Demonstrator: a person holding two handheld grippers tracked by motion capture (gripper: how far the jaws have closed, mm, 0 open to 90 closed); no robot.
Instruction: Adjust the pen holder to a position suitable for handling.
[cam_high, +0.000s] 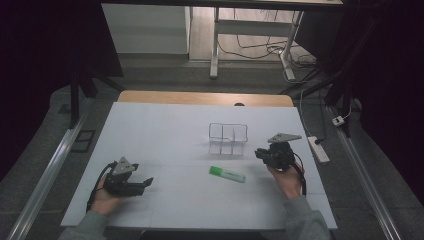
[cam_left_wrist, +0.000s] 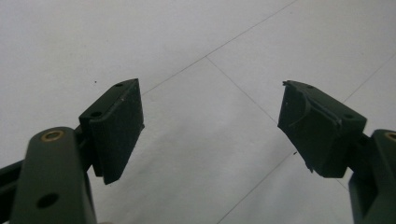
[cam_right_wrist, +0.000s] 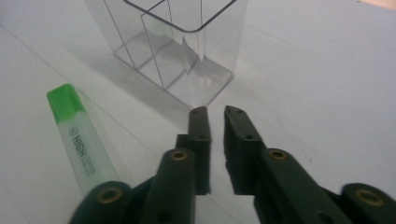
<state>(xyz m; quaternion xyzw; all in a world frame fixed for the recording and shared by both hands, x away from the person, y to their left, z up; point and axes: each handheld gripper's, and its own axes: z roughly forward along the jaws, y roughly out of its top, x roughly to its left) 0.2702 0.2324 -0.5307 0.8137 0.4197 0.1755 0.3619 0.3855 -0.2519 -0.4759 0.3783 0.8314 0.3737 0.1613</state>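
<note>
My right claw (cam_right_wrist: 212, 114) sits closed, empty; highlighter (cam_right_wrist: 79, 140) at its 9 o'clock, clear organizer (cam_right_wrist: 177, 51) at 12. Left claw (cam_left_wrist: 210, 126) open. Reopen, straddle highlighter mid-barrel.

This is looking like a lab or recording room — not a home. A white-topped table (cam_high: 165, 130) is standing on grey carpet, with dark curtains (cam_high: 45, 50) hanging at both sides. Metal rails (cam_high: 50, 170) are running along the floor, cables (cam_high: 260, 50) are trailing under a desk frame (cam_high: 220, 30) behind, and a white power strip (cam_high: 318, 148) is lying beside the table — a workspace rigged for filming.
</note>
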